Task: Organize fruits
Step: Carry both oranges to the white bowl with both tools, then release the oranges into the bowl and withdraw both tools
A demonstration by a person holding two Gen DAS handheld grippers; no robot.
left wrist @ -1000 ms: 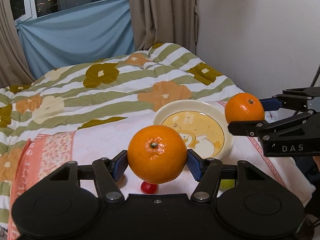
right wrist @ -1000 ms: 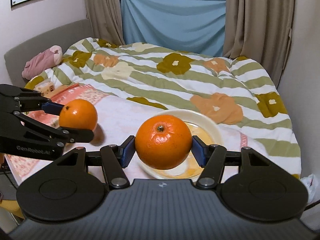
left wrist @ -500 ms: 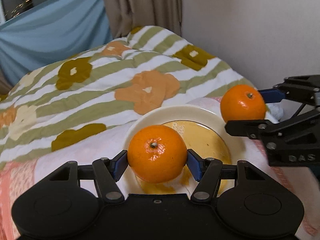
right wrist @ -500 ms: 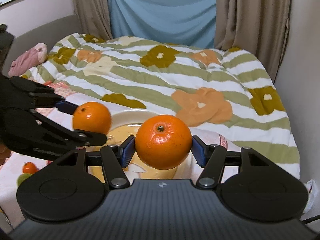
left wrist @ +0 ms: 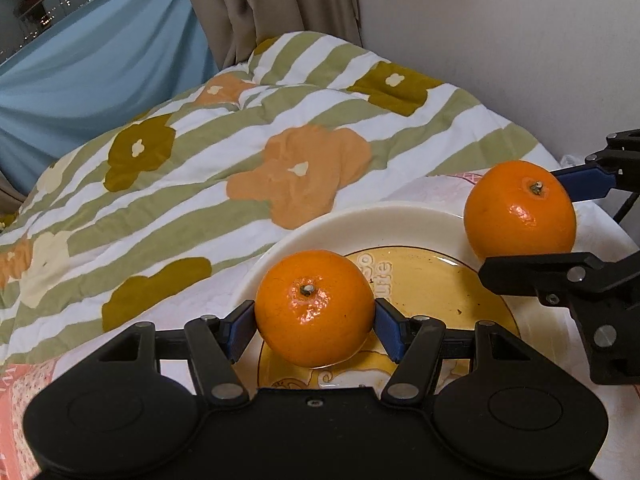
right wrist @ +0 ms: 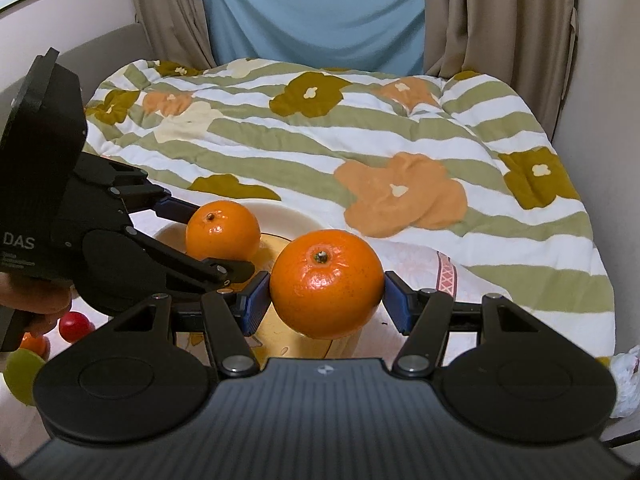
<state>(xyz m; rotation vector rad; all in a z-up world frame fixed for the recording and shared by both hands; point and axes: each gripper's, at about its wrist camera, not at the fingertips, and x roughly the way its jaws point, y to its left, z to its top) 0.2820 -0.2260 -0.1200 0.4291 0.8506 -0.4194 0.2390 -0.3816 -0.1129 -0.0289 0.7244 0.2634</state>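
Change since a second ago: both oranges, then carried above the bedspread short of the dish, now hang low over the plate; the red fruit seen under the left gripper then is out of its view now.
Left orange: glossy, round, stem button facing up, between the blue pads of the left gripper, over the plate's yellow printed centre.
Left gripper fingers: the jaws are opening at this moment, with the orange between the pads; the pads look to be touching its sides.
Right orange: larger in its own view, faintly speckled, pinched by the right gripper at the plate's near-right edge.
Plate: cream rim, yellow cartoon print, resting on a pale cloth.
Surroundings: a striped floral bedspread; a red fruit and a green one lie left of the plate; a hand grips the left tool.
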